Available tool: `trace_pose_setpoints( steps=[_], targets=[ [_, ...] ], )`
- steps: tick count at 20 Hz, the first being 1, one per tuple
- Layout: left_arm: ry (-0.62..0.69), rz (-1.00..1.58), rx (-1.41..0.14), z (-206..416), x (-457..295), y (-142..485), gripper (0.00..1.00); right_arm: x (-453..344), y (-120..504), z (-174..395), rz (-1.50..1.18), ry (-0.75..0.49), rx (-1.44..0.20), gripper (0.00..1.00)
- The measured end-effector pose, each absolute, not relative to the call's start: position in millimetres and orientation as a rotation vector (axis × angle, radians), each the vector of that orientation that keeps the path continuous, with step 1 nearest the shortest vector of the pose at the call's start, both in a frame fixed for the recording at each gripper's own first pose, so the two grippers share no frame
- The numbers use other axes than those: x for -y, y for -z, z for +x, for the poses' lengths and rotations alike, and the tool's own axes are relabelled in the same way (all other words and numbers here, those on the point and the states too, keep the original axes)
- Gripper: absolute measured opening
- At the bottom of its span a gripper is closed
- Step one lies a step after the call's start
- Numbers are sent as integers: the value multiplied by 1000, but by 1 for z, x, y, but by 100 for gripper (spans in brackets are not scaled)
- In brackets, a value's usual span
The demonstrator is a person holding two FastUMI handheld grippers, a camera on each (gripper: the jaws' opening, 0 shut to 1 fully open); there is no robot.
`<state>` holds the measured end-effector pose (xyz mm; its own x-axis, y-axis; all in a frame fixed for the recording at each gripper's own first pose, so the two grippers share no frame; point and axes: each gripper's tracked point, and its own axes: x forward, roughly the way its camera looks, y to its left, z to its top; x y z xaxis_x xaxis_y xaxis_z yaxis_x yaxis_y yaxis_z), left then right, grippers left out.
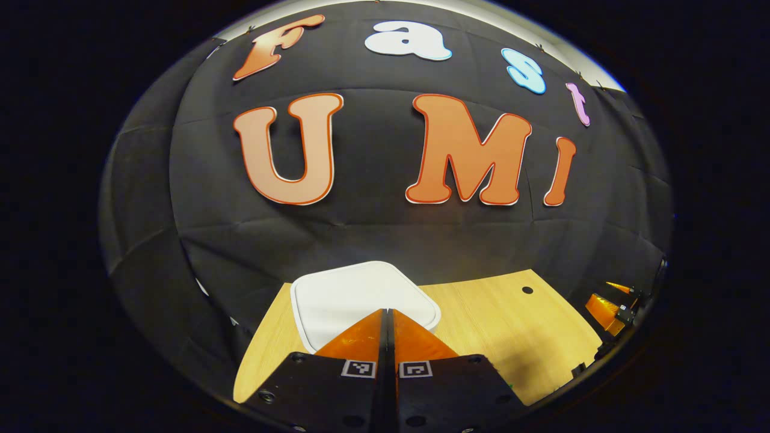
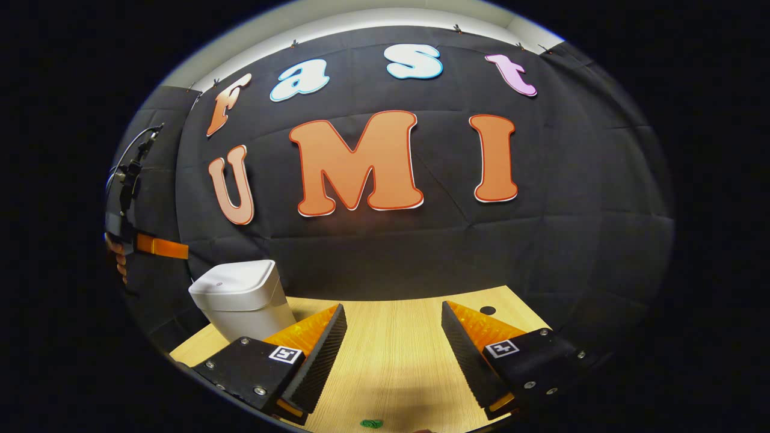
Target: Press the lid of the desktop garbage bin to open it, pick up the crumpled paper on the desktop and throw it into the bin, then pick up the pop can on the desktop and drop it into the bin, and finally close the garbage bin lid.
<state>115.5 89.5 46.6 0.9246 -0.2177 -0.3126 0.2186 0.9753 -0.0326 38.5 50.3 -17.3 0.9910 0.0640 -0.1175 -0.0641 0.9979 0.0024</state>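
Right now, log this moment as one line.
bin: lid down | left gripper: shut, above lid | right gripper: open, empty, over table

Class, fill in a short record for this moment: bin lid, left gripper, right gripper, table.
bin lid: shut, on the white bin; lid seen from above in the left gripper view
left gripper: fingers together, empty, above the lid
right gripper: open, empty, over the table, to the right of the bin
table: light wood, dark hole near its far edge

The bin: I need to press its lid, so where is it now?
The white plastic garbage bin stands, lid shut, at the wooden desk's far left in the right gripper view; the shut left tongs hover above its lid.
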Motion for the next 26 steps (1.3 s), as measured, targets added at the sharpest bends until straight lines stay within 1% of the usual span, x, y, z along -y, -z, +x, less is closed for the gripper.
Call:
trace_pose_setpoints(
  steps=[2, 6, 8, 12, 16, 17, 21, 24, 26],
  targets=[
    [250, 24, -384, 128, -92, -38, 0, -48, 17, 40, -1, -54, -116, 95],
    [284, 8, -533, 146, -88, 1, 0, -48, 26, 42, 11, -49, -141, 95],
    [303, -5, -576, 149, -84, 15, 0, -48, 29, 43, 5, -45, -148, 95],
    [297, 27, -667, 154, -82, 37, 0, -47, 32, 44, 15, -35, -152, 95],
    [311, 31, -709, 150, -84, 46, 0, -52, 39, 46, 29, -52, -176, 95],
    [313, 36, -686, 155, -82, 43, 0, -54, 38, 46, 28, -55, -172, 95],
    [291, 72, -680, 154, -80, 49, 1, -56, 38, 49, 34, -50, -164, 95],
    [281, 79, -616, 154, -81, 49, 1, -61, 37, 49, 55, -55, -156, 95],
    [282, 51, -606, 153, -81, 49, 1, -62, 37, 48, 54, -58, -161, 95]
  ],
)
